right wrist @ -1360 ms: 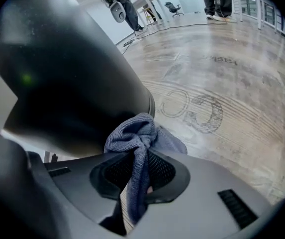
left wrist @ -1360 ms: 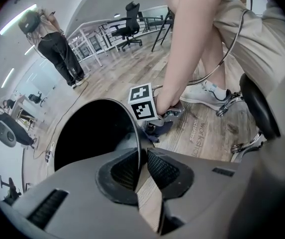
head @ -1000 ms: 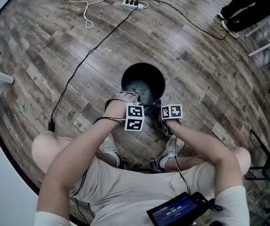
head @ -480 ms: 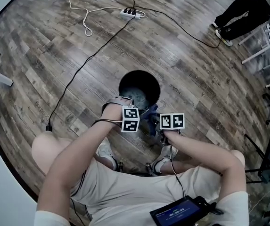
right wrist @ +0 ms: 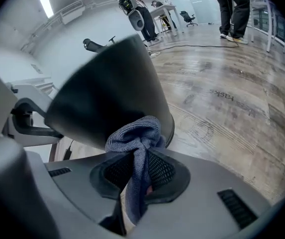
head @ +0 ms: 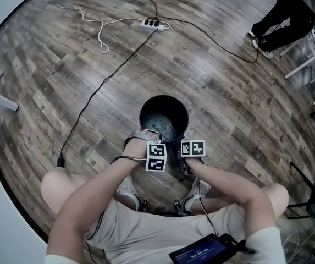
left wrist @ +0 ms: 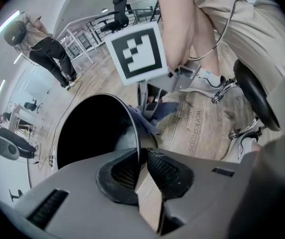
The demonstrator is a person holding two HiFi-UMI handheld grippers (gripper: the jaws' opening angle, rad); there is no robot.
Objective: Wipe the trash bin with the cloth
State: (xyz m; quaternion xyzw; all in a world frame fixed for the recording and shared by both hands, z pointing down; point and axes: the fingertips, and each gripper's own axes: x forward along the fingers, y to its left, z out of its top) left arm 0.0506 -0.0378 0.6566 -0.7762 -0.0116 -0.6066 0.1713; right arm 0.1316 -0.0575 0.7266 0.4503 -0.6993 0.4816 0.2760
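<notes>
Trailing over the grey wood-plank floor (head: 228, 92), a black cable (head: 99, 87) runs from a far white power strip (head: 150, 23) past the left of the round black trash bin (head: 163, 99). The left hand-held gripper (left wrist: 141, 171), whose jaws have just been closing, pinches the bin's near rim. The right hand-held gripper (right wrist: 138, 169) clamps the blue woven cloth (right wrist: 138, 143) beside the bin's outer wall.

- The trash bin (head: 146, 108) was a round black pail with its open mouth facing up. Its thin near rim sat between the jaws of the left gripper (left wrist: 140, 164), which had just closed on it. Its dark outer wall rose directly before the right gripper (right wrist: 137, 171).
- The cloth (right wrist: 138, 136), blue-grey and woven, was pinched in the right gripper's jaws. Its crumpled head bunched up past the pads, close to the bin's wall.
</notes>
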